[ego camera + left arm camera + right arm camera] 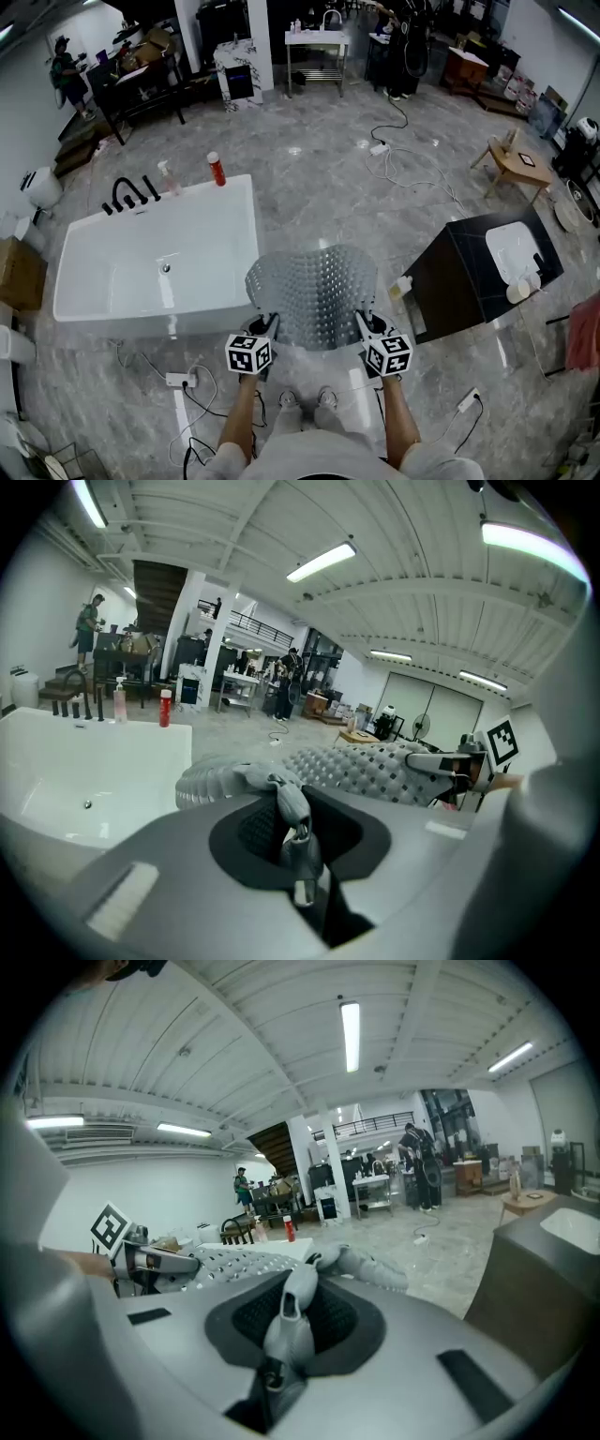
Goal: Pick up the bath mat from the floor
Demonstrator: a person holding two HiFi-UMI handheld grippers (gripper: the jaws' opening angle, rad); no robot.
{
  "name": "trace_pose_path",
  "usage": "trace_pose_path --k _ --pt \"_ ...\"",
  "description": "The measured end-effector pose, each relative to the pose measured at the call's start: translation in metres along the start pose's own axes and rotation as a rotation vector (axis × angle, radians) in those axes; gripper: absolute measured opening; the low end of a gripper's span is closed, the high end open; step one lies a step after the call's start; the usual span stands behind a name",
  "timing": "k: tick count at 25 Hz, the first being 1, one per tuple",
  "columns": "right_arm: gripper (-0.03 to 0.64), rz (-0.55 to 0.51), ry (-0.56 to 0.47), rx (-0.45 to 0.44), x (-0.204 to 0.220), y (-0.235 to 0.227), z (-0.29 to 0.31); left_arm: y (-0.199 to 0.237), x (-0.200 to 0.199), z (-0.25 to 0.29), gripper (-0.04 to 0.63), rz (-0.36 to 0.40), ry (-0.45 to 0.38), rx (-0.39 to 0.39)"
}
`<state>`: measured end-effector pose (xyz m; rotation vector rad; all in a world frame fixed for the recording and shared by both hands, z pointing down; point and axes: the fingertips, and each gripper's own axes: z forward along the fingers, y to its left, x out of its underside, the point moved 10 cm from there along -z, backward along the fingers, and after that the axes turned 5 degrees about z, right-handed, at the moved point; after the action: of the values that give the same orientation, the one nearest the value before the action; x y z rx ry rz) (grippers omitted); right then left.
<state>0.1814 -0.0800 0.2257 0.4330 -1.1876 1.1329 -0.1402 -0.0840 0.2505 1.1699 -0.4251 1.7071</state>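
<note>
The grey studded bath mat [314, 291] hangs spread out above the floor in front of me, held by its two near corners. My left gripper [265, 330] is shut on the near left corner, and its own view shows the mat's edge [286, 803] pinched between the jaws. My right gripper [367, 328] is shut on the near right corner; in its view the mat's fold [298, 1290] sits clamped in the jaws. Each gripper view shows the mat [375, 769] [230, 1265] stretching across to the other gripper [466, 761] [141, 1262].
A white bathtub [150, 267] stands at my left with a red bottle [217, 169] on its rim. A black cabinet with a white sink [478, 272] is at the right. Cables and a power strip [180, 380] lie on the marble floor near my feet.
</note>
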Motion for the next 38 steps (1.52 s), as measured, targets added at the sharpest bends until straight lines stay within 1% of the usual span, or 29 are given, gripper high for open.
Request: trace_pose_path --k 4,8,16,20,29,38 --pt "0.049 -0.008 -0.054 -0.006 -0.022 0.003 -0.009 -0.004 -0.024 -0.011 0.049 0.015 -0.044 -0.001" --pt "0.049 -0.032 -0.084 -0.011 -0.040 0.011 -0.016 -0.005 -0.043 -0.022 0.049 0.023 -0.084 0.006" --pt "0.049 -0.054 -0.131 -0.034 -0.049 0.025 -0.031 -0.017 -0.063 -0.039 0.049 0.046 -0.137 0.001" --pt "0.051 -0.061 -0.146 -0.036 -0.050 0.031 -0.039 -0.021 -0.065 -0.048 0.049 0.067 -0.143 0.002" --pt "0.049 -0.075 -0.161 -0.029 -0.058 0.038 -0.052 -0.029 -0.063 -0.061 0.049 0.058 -0.152 0.015" --pt "0.050 -0.094 -0.162 -0.030 -0.059 0.040 -0.058 -0.035 -0.065 -0.064 0.049 0.068 -0.161 0.022"
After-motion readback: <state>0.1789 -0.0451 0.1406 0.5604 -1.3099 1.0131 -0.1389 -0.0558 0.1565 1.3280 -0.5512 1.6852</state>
